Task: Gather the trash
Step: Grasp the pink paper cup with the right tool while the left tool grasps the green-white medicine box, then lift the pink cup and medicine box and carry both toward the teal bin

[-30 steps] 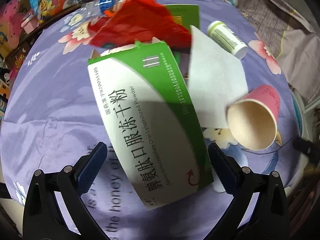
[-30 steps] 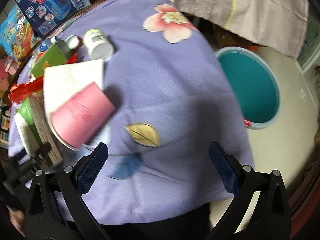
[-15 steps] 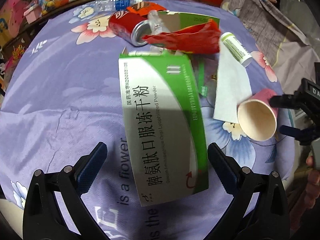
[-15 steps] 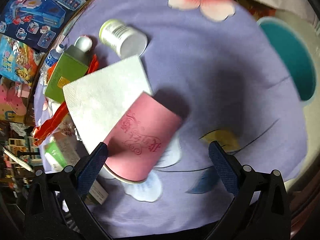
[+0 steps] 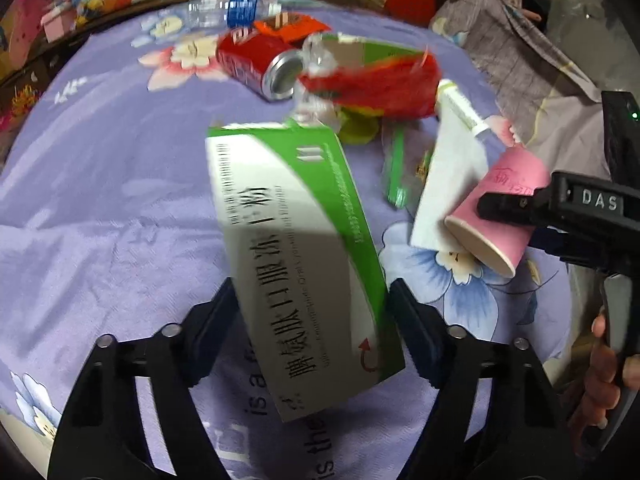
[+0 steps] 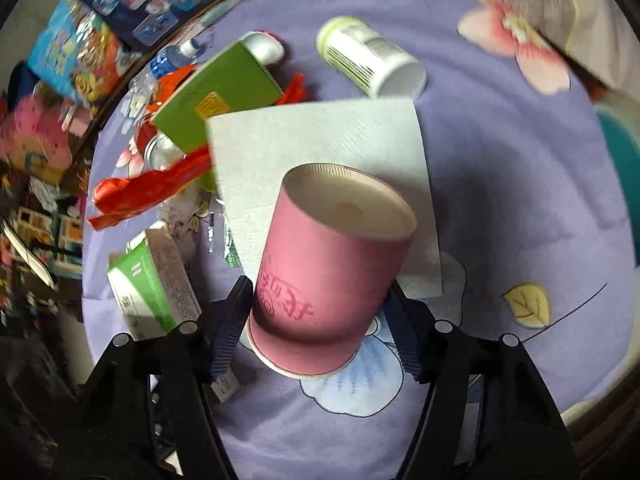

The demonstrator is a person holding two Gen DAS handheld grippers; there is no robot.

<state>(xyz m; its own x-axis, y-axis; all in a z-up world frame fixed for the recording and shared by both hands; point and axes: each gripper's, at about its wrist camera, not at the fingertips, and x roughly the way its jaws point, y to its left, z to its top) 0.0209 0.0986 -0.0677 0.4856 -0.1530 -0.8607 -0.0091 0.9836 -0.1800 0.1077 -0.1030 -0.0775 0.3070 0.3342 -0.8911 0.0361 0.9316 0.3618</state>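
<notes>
The left gripper (image 5: 314,322) has its jaws pinching the green and white medicine box (image 5: 296,256) by its two long sides, near the end closest to the camera. The box lies flat on the purple flowered cloth (image 5: 100,200) of the desk and points toward 12 o'clock in the left wrist view.

The right gripper (image 6: 316,328) has its jaws pressed on the two sides of the pink paper cup (image 6: 328,272), close to its rim. The cup lies on its side, with its bottom pointing toward 12 o'clock in the right wrist view. Its far part rests on a white paper napkin (image 6: 320,140). In the left wrist view the same cup (image 5: 496,216) is at 3 o'clock from the box, with the right gripper (image 5: 516,220) reaching in from the right edge.

Beyond the napkin, at 12 o'clock, a white bottle with a green label (image 6: 368,60) lies on its side. At 10 o'clock there is a green flat box (image 6: 216,100) and a red plastic wrapper (image 6: 152,188). A red drink can (image 5: 260,64) lies on its side at 12 o'clock from the medicine box, and a clear water bottle with a blue label (image 5: 228,10) lies behind it. At the right edge of the right wrist view a part of a teal bin (image 6: 624,168) shows beside the desk
</notes>
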